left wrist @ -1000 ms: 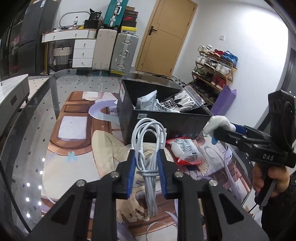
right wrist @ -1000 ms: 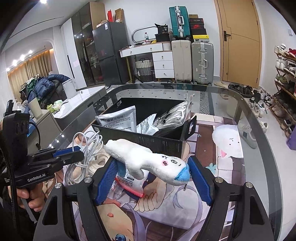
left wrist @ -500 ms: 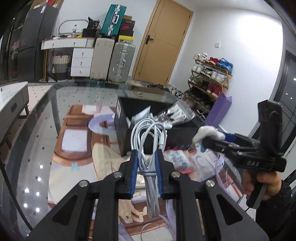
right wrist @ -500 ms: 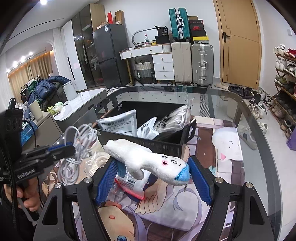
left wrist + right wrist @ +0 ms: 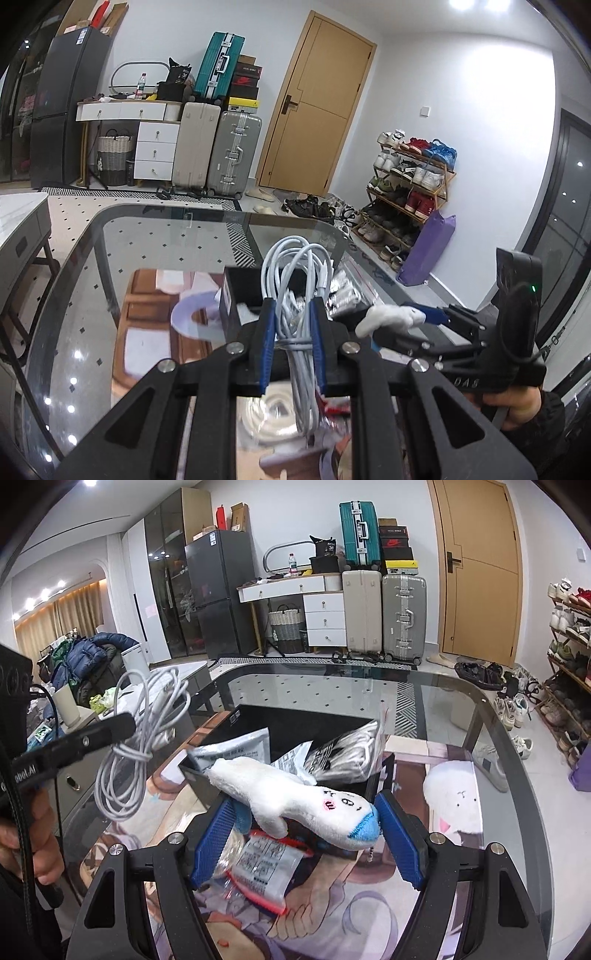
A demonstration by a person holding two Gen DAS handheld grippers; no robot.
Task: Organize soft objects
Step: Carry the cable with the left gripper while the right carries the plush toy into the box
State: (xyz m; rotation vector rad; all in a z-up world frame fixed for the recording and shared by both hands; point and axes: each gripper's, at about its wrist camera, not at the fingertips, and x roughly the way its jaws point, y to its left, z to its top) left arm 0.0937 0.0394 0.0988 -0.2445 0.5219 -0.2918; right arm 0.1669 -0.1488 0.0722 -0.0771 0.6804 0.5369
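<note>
My left gripper (image 5: 292,347) is shut on a coiled white cable (image 5: 299,280) and holds it well above the table; the cable also shows in the right wrist view (image 5: 136,738), left of the box. My right gripper (image 5: 306,834) is shut on a white plush toy with a blue tip (image 5: 295,797), held just in front of the black box (image 5: 295,723). The toy also shows in the left wrist view (image 5: 388,317). The box holds several plastic-wrapped packets (image 5: 236,749). A red-edged sealed packet (image 5: 266,871) lies on the table below the toy.
The glass table (image 5: 509,775) carries a printed mat. A round white plush (image 5: 454,805) lies to the right of the box. A white coil (image 5: 273,421) lies on the mat below the left gripper. Suitcases, drawers and a shoe rack stand beyond the table.
My left gripper has lifted the cable up higher, so the box now sits low behind it. My right gripper with the toy has edged slightly closer to the box.
</note>
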